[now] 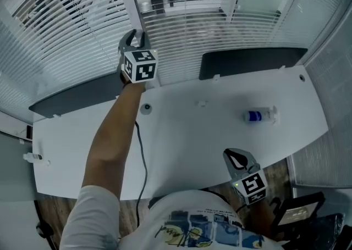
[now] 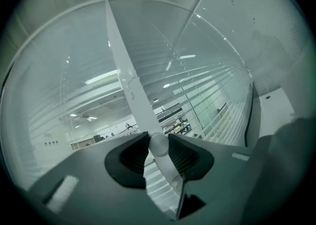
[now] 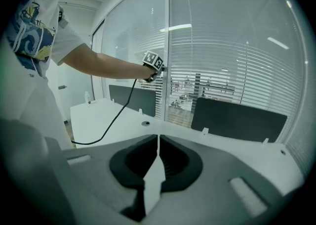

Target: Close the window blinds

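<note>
**Head view, with both gripper views.** The left hand-held gripper (image 1: 136,37) sits left of centre in the upper part of the frame. It is held out beyond the far edge of the desk (image 1: 181,144), close against the white window post (image 1: 127,1). Its jaws stand partly apart and are clamped on a pale round wand (image 2: 159,145) — both pads press on it, and it passes straight through the gap.

The blinds (image 1: 209,29) fill the top of the frame on both sides of the post. Their slats lie far enough apart that a lit room shows between them.

Two dark panels (image 1: 253,62) stand along the desk's far edge, just below the slats. The left gripper reaches the window over the gap between them.

The right hand-held gripper (image 1: 235,158) is at lower right, above the desk's near edge. Its jaws are together, with only a thin slit between them and nothing in it.

A bottle (image 1: 259,115) with a blue label lies on its side right of centre, well apart from both grippers. Between it and the outstretched left arm the desk top carries only a small round grommet (image 1: 146,108), near the arm.

A black cable (image 1: 141,155) hangs beside the left arm and crosses the desk to its near edge — the only line running across the open surface.
</note>
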Demonstrator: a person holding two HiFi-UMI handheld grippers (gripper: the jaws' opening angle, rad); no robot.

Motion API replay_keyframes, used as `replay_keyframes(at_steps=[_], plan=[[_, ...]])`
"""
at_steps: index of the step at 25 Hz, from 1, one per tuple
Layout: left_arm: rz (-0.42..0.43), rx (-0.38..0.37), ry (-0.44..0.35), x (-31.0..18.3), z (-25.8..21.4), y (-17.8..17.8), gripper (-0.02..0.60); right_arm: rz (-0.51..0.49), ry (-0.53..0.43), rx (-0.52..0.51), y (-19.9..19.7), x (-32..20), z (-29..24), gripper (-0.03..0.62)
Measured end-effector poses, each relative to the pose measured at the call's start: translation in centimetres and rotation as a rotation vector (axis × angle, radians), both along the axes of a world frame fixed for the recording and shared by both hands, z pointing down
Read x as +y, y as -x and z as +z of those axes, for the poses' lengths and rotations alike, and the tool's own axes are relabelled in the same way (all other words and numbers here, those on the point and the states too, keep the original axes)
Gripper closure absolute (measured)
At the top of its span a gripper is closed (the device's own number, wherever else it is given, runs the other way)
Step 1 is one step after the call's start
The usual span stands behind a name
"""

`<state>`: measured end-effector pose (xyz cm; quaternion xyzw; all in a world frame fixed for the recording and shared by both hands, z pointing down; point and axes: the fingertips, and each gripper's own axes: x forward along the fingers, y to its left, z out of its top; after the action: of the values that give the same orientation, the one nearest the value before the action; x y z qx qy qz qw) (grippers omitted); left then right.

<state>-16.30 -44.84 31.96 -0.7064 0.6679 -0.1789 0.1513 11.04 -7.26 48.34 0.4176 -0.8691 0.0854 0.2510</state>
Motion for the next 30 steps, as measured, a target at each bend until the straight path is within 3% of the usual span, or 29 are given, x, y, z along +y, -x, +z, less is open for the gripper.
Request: replay_keyframes(at_steps=[7, 12, 22, 30], plan=[[0.042, -0.166, -0.009, -0.2, 0.5, -0.2, 0.438, 0.007, -0.007, 0.003, -0.3, -0.1, -0.1, 0.588], [0.102, -0.331, -0.017, 0.4, 0.5, -0.9, 0.380, 0.006, -0.011, 0.001, -0.3, -0.1, 0.0, 0.588], [0.175, -0.889, 0.006, 0.2, 2.0, -1.8, 0.380, 0.002, -0.004, -0.005, -0.1, 0.0, 0.0, 0.588], [0.193, -1.250, 0.029, -0.6, 2.6, -1.3, 0.381, 0.006, -0.002, -0.016, 0.0, 0.1, 0.3, 0.588]])
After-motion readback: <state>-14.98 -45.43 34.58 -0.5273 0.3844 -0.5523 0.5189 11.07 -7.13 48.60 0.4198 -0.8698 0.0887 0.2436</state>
